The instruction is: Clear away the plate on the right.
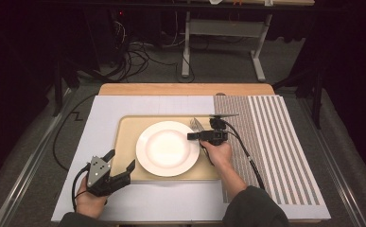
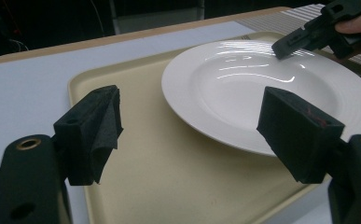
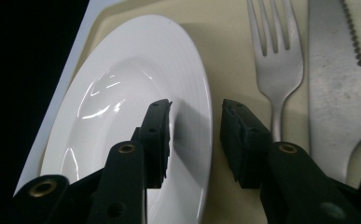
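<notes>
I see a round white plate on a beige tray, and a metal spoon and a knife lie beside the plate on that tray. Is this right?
Not quite: it is a metal fork, not a spoon. The right gripper view shows its tines clearly, next to the serrated metal knife. The rest holds: the round white plate sits on the beige tray, with the cutlery beside it on that tray.

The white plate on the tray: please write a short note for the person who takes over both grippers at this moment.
Right gripper: jaws straddle the near rim of the white plate, one over the plate, one outside; pads not pressing, so open.
Left gripper: open, holding nothing, over the tray's left edge.
Things: plate lies flat on the beige tray; fork and knife lie side by side on the tray beside the plate.
Done: plate, fork and knife sit on the tray.
Left: likely draw the right gripper clear of the rim without nudging the fork.
</notes>
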The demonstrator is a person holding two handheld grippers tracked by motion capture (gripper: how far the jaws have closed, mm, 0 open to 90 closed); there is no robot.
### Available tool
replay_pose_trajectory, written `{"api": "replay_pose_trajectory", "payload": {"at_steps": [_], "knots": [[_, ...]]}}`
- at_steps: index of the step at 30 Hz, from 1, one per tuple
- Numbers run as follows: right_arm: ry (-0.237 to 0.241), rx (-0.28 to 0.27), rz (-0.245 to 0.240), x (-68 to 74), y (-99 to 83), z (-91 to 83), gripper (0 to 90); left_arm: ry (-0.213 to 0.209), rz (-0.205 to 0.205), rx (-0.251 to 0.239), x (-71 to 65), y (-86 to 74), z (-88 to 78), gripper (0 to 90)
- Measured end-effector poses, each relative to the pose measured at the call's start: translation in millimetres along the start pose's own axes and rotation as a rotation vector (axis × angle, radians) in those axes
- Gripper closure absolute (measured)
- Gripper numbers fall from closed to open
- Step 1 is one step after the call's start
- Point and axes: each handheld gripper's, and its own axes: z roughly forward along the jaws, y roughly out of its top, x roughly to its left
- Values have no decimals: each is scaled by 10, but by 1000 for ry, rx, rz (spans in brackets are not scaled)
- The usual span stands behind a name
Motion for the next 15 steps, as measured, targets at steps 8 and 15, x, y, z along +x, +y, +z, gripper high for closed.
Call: {"api": "replay_pose_trajectory", "payload": {"at_steps": [8,15], "knots": [[11,-26,7,-66,-3,-110,626,2,0,0,0,-1,3,226],[12,-47,13,-128,-3,-209,611,3,-1,-1,-1,-2,4,226]]}}
